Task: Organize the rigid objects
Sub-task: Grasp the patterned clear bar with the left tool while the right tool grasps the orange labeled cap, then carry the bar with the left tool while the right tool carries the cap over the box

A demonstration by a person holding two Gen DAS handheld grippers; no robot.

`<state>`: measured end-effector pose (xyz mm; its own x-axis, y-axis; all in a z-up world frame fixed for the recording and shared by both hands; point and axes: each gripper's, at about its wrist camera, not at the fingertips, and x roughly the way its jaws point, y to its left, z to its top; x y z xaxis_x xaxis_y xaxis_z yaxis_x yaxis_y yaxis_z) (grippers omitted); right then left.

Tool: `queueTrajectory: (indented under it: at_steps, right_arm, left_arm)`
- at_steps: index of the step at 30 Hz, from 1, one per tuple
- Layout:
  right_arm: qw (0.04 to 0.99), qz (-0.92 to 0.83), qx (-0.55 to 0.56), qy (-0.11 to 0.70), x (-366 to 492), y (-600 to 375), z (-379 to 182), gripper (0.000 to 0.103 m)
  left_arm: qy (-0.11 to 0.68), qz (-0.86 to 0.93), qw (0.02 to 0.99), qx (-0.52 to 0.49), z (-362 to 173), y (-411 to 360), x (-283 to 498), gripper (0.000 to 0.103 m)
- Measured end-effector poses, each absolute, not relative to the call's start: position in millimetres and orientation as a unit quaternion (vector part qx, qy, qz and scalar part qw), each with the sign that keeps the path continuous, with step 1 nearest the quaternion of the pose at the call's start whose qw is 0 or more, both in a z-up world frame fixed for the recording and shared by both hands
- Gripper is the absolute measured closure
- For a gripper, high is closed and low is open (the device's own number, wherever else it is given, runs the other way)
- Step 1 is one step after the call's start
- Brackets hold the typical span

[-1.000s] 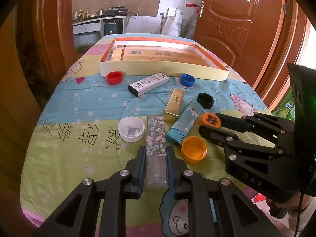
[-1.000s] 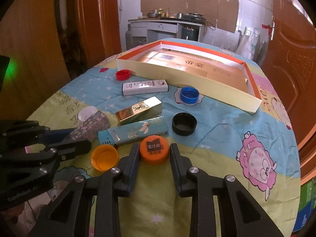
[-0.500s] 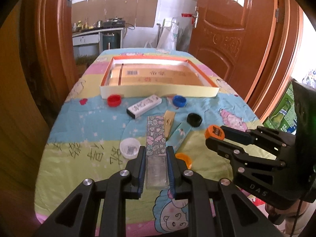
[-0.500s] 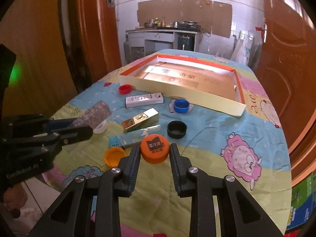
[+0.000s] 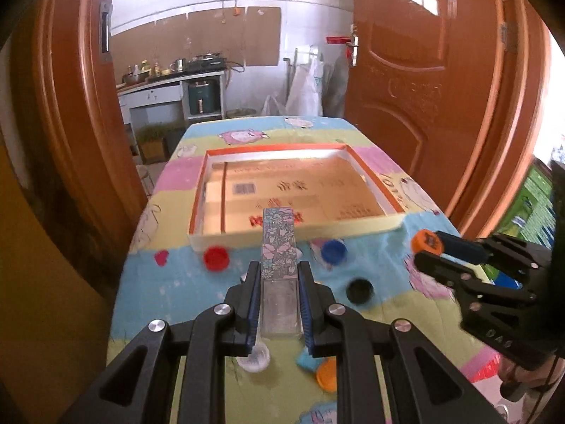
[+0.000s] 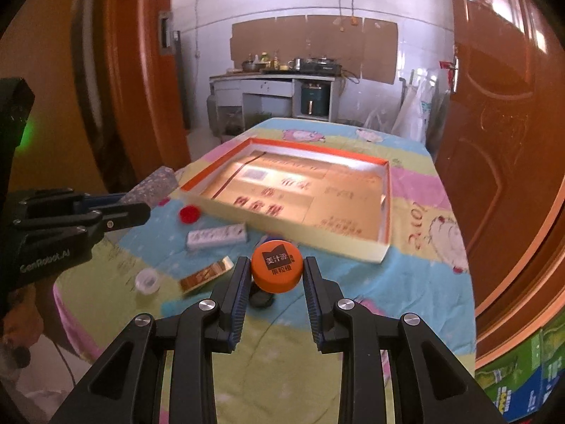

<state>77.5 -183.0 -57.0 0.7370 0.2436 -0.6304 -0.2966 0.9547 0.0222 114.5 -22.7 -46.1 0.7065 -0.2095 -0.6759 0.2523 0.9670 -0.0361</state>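
Note:
My left gripper point(image 5: 279, 275) is shut on a long floral box point(image 5: 278, 247) and holds it high above the table, pointing at the orange-rimmed tray point(image 5: 296, 234). My right gripper point(image 6: 277, 272) is shut on an orange bottle cap point(image 6: 277, 266), also lifted; it shows at the right in the left wrist view point(image 5: 426, 242). The tray point(image 6: 293, 229) lies ahead of both grippers with printed cardboard on its floor. The left gripper and floral box point(image 6: 155, 185) show at the left in the right wrist view.
On the cartoon-print cloth lie a red cap point(image 5: 216, 258), a blue cap point(image 5: 333, 251), a black cap point(image 5: 359, 290), a white cap point(image 6: 147, 280), a white box point(image 6: 216, 236), a gold box point(image 6: 206, 275) and another orange cap point(image 5: 326, 376). Wooden doors flank the table.
Both grippers have risen well above the table with their objects and moved toward the tray. The items on the cloth have stayed in place.

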Motion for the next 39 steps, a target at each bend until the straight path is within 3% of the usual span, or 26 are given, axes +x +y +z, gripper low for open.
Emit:
queueTrajectory:
  at_steps: [27,39]
  right_arm:
    - [0.909,0.135,-0.008,0.393,261.8,-212.2,-51.2,0.073]
    - [0.904,0.13,0.003,0.408,314.6,-213.8,-51.4,0.073]
  left_arm:
    - [0.428,-0.11,0.896,0.049,-59.6,-44.3,288.2,0.083]
    - [0.445,-0.092,0.89,0.039,-70.6,-47.5,327.2,0.083]
